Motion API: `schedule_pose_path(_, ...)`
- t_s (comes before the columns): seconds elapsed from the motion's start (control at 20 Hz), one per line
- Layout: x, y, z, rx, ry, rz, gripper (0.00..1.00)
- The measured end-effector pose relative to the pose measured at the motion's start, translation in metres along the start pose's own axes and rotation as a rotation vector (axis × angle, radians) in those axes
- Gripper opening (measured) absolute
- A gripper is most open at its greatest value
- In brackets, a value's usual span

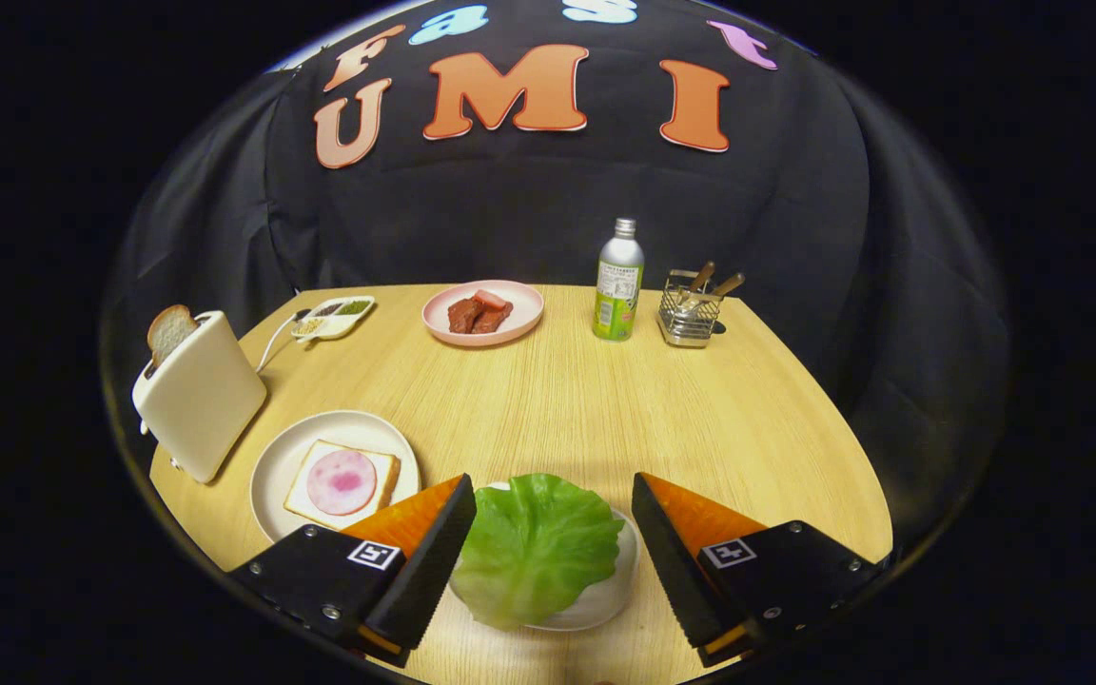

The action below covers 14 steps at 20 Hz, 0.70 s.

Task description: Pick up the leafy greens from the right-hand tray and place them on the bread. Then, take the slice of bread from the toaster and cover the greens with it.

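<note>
Gripper view: jaws (553, 533) apart and straddling the greens (537, 547) on their tray (610, 595) — lined up for a pinch, I judge — while the bread (342, 483) waits on its plate (291, 457) beside the toaster (201, 395), all on the worktop (605, 409).

The scene is viewed from a fisheye camera carried on the gripper (554, 497), looking forward along its two fingers (434, 552), which are spread wide apart. The wooden table (700, 419) is looked down on at a slant from its near edge, facing the black cloth wall (510, 219). A lettuce leaf (534, 547) is seen close, between the fingers; the bottle (619, 281) lies far beyond.
</note>
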<state>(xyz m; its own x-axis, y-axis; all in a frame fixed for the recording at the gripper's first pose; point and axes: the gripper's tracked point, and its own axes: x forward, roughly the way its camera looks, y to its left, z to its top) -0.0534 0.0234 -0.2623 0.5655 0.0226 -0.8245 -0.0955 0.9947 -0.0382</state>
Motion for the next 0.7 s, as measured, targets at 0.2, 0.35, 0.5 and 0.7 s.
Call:
schedule_pose_path(0.2,0.012,0.01,-0.026,0.011,0.113,0.033,0.99)
schedule_pose_path(0.35,0.023,0.014,-0.045,0.049,0.187,0.053,0.99)
schedule_pose_path(0.5,0.031,0.009,-0.06,0.061,0.243,0.033,0.97)
schedule_pose_path(0.7,0.039,0.008,-0.075,0.073,0.312,0.022,0.92)
